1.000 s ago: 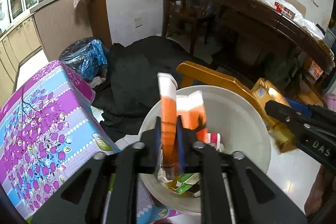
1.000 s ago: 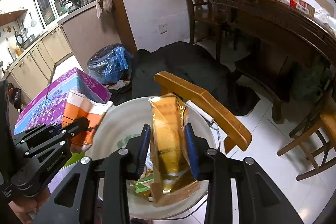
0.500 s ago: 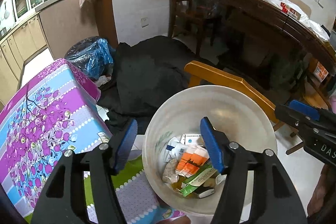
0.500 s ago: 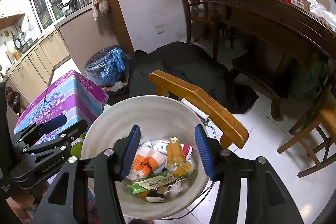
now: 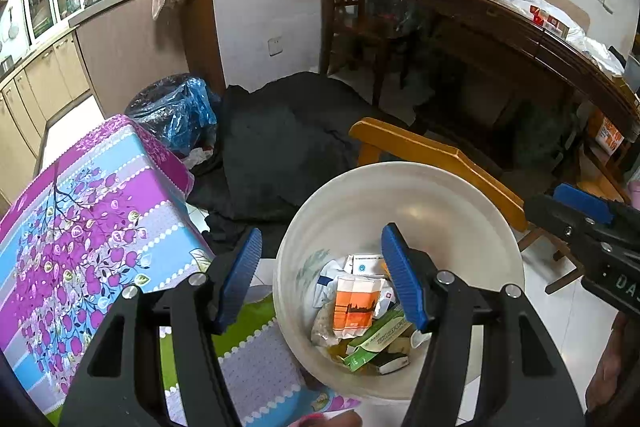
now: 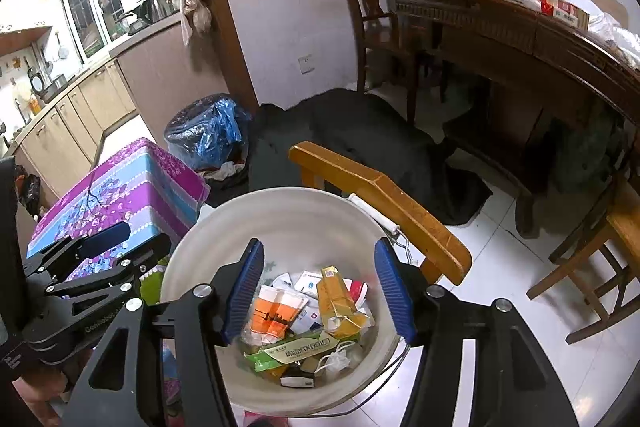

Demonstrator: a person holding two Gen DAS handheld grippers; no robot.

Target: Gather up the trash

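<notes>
Wooden chair [image 6: 380, 203] behind bucket [image 6: 280, 211] | floral tablecloth [image 5: 88, 211] left (adjacent)

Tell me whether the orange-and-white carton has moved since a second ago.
Yes. The orange-and-white carton was held up between the left tool's pads, above the rim of the white bucket; now it lies down inside the bucket among the other trash.

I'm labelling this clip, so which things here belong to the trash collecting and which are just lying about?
Part of the job:
white bucket
orange-and-white packet
yellow packet
green carton

Just lying about:
floral-covered table
wooden chair
blue plastic bag
dark cloth
</notes>
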